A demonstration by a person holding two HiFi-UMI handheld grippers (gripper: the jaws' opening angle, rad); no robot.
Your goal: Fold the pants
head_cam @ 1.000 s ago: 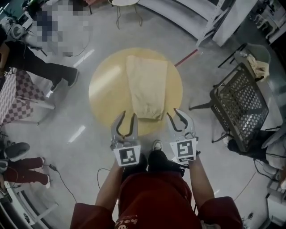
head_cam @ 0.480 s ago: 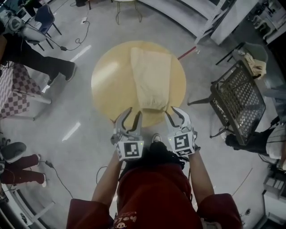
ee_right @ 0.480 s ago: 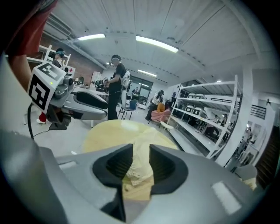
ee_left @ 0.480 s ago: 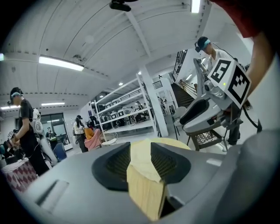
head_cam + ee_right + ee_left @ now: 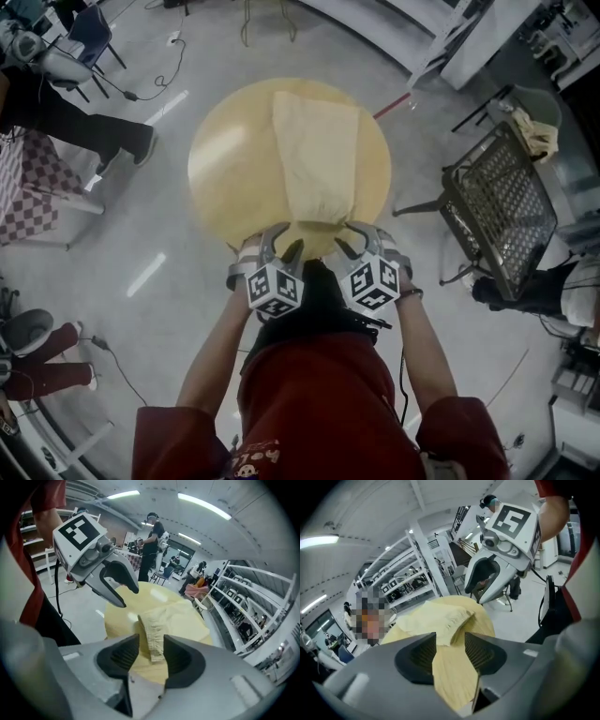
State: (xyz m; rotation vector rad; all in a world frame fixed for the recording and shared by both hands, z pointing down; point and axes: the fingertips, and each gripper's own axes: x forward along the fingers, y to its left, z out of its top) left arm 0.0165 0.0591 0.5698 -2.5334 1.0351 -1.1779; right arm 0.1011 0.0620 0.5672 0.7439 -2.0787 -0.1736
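The left gripper (image 5: 284, 242), its jaws just opened wide and gripping nothing, hangs at the near edge of the round table (image 5: 225, 169), where the pale yellow pants (image 5: 317, 159) lie flat as one long narrow strip, with the ribbed end toward the right gripper (image 5: 352, 239), whose jaws have also just opened and grip nothing.

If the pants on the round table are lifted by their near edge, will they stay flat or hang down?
Probably they hang limp: the pants lie flat and thin, like soft cloth. The gathered edge looks thicker, so it may give a firmer hold. On the glossy table they would likely slide when pushed.
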